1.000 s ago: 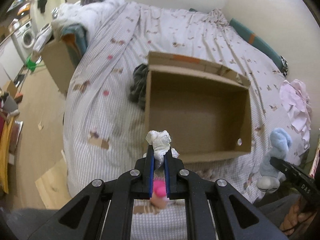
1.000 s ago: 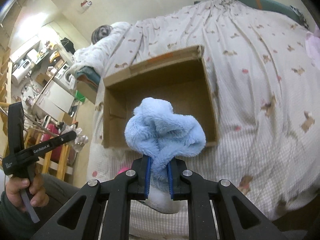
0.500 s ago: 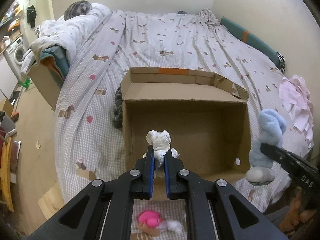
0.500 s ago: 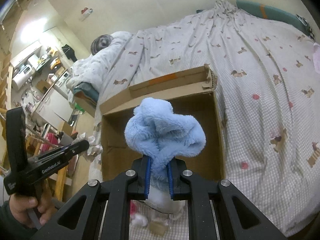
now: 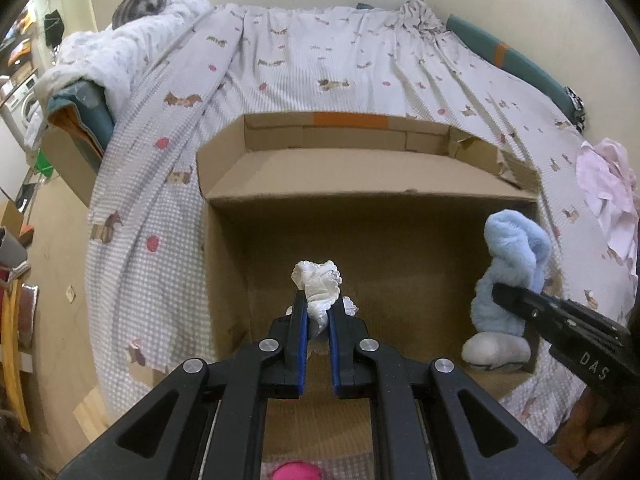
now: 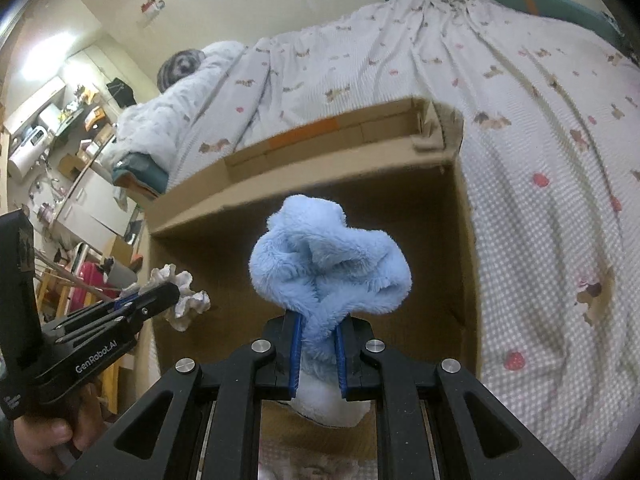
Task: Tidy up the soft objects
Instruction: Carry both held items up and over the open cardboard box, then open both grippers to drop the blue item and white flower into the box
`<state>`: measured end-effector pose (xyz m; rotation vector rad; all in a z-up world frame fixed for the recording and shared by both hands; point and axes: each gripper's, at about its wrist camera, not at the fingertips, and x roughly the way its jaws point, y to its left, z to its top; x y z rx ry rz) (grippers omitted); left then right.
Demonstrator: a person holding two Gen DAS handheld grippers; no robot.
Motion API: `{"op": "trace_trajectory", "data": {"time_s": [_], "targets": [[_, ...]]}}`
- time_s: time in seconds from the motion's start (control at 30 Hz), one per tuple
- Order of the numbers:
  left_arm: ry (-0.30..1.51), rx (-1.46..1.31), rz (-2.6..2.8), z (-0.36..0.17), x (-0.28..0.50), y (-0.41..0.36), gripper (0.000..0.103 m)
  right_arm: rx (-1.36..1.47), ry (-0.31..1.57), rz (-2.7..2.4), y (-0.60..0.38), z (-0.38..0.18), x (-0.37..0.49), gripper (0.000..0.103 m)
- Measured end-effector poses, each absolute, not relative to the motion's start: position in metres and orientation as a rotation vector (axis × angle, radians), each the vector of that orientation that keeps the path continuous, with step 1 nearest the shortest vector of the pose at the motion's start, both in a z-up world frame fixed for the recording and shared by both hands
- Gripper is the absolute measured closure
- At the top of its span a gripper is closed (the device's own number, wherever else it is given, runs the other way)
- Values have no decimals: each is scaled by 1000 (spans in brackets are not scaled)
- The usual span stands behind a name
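Observation:
An open cardboard box [image 5: 224,240] [image 6: 466,248] lies on the bed, its inside bare. My left gripper [image 5: 318,300] [image 6: 176,294] is shut on a white lacy cloth [image 5: 318,280] [image 6: 186,300], held over the box's near left part. My right gripper [image 6: 318,320] [image 5: 498,292] is shut on a fluffy blue sock [image 6: 328,264] [image 5: 510,256] with a white toe [image 5: 496,350], hanging over the box's near right corner. A pink soft item [image 5: 296,472] lies on the bed below the left gripper, mostly hidden.
The bed [image 5: 320,64] carries a checked cover with small prints. A pink cloth [image 5: 608,184] lies right of the box. A white duvet pile [image 5: 120,52] and a second carton [image 5: 72,156] sit at the left edge. A hand [image 6: 44,440] holds the left gripper.
Both grippers have moved forward and down over the box with their cloths still held. The box now fills the views, and the pink item has slid to the bottom edge.

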<state>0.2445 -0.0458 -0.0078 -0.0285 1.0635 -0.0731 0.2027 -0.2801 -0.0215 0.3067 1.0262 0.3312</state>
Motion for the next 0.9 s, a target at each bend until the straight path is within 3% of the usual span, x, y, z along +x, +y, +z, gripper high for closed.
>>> {"op": "trace_trajectory", "data": {"time_s": [0.47, 0.9], "targets": [[1111, -6, -55, -49, 250, -52, 94, 259, 1152, 271, -272, -65, 215, 87], [1139, 0, -41, -51, 249, -55, 84, 278, 1133, 267, -273, -62, 216, 84]]}}
